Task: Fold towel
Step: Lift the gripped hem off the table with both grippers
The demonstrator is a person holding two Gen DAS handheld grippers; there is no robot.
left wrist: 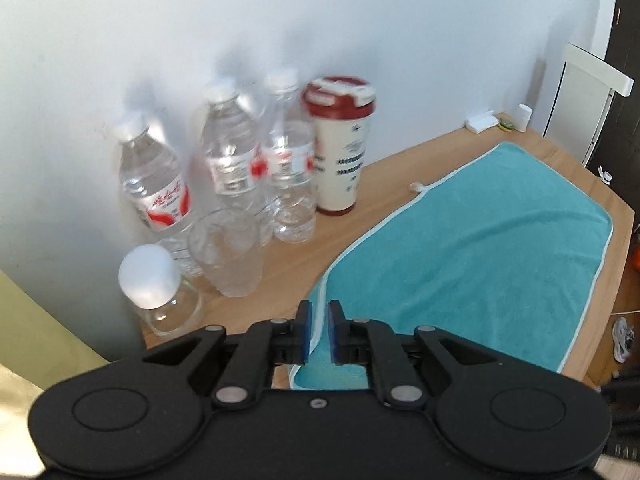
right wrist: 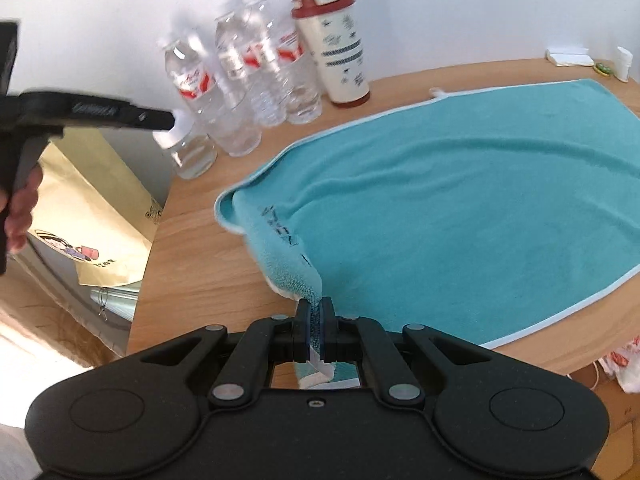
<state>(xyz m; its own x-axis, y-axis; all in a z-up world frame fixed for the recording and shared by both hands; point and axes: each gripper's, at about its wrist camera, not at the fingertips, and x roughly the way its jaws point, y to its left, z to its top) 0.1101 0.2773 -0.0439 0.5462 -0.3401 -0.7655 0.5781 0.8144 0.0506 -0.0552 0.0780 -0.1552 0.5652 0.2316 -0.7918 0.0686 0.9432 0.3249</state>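
The right gripper pinches the fluffy teal terry towel with white piping at its 6 o'clock corner; the rest lies flat on the wooden table. The left gripper hangs slightly parted, empty, over the towel's edge.

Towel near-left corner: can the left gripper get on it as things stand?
Probably yes. The left gripper is open with the towel's white-trimmed edge already lying between its jaws; nothing blocks it. The drinking glass and bottles stand off to its left.
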